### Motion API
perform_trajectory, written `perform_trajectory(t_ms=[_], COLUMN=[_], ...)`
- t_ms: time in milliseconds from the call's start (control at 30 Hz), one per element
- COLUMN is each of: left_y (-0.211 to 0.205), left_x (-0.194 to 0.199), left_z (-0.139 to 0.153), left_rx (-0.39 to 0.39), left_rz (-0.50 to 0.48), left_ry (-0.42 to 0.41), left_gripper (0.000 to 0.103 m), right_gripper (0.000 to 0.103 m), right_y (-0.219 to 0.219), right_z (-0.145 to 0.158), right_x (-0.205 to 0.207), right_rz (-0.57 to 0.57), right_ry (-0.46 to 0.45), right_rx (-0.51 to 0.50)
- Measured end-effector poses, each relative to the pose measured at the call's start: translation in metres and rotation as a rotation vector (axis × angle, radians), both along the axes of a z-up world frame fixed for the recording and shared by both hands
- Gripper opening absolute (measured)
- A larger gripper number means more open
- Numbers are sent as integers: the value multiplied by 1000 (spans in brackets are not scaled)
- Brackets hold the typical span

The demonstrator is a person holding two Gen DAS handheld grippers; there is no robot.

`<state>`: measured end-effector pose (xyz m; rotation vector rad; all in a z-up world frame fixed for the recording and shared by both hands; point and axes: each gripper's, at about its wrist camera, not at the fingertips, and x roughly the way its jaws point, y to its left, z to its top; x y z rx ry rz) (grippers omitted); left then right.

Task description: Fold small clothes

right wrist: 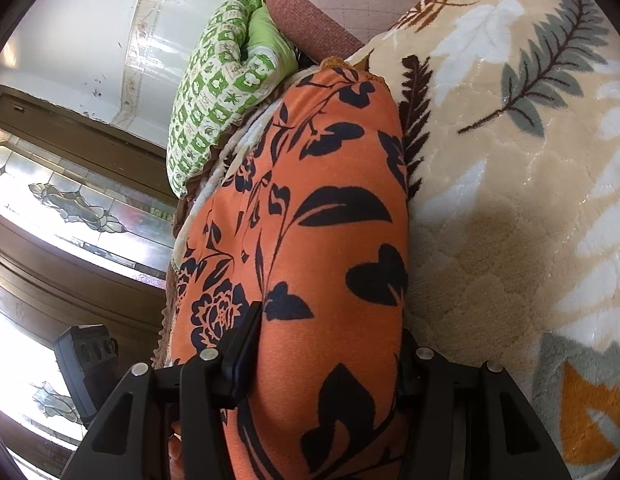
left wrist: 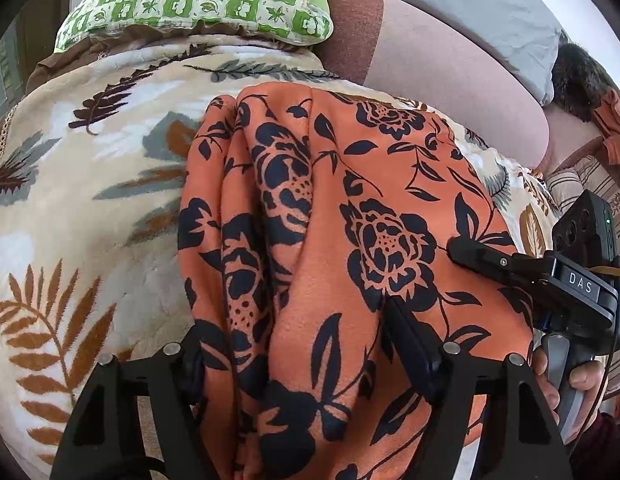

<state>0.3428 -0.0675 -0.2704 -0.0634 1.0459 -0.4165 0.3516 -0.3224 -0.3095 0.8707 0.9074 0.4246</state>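
Both grippers, left (left wrist: 310,344) and right (right wrist: 330,356), pinch bunched orange black-floral fabric garment (left wrist: 350,208) over beige leaf-print fleece blanket (left wrist: 90,200).

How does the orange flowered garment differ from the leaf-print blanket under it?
The orange garment carries black roses and leaves; the blanket is cream with brown, grey and white fern leaves. The garment is bunched into folds, with both grippers around it; the blanket lies spread flat beneath. The garment looks thinner, the blanket plush. Both are botanical prints.
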Motion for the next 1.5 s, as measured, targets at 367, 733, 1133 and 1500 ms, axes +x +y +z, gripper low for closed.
perform_trajectory(t_ms=[367, 733, 1133, 1500], left_y=[-1, 1, -32, -60], left_x=[-4, -5, -21, -26], left_z=[8, 8, 12, 8], left_rx=[24, 13, -87, -118], left_rz=[-3, -2, -103, -126], left_ry=[-50, -50, 0, 57], left_gripper=[56, 52, 45, 75], right_gripper=[54, 53, 48, 48], right_y=[9, 11, -27, -99], right_z=[13, 20, 58, 4], right_x=[-3, -5, -44, -64], right_rz=[-31, -29, -108, -186], right_ry=[-8, -35, -57, 109], right_rx=[-93, -126, -172, -60])
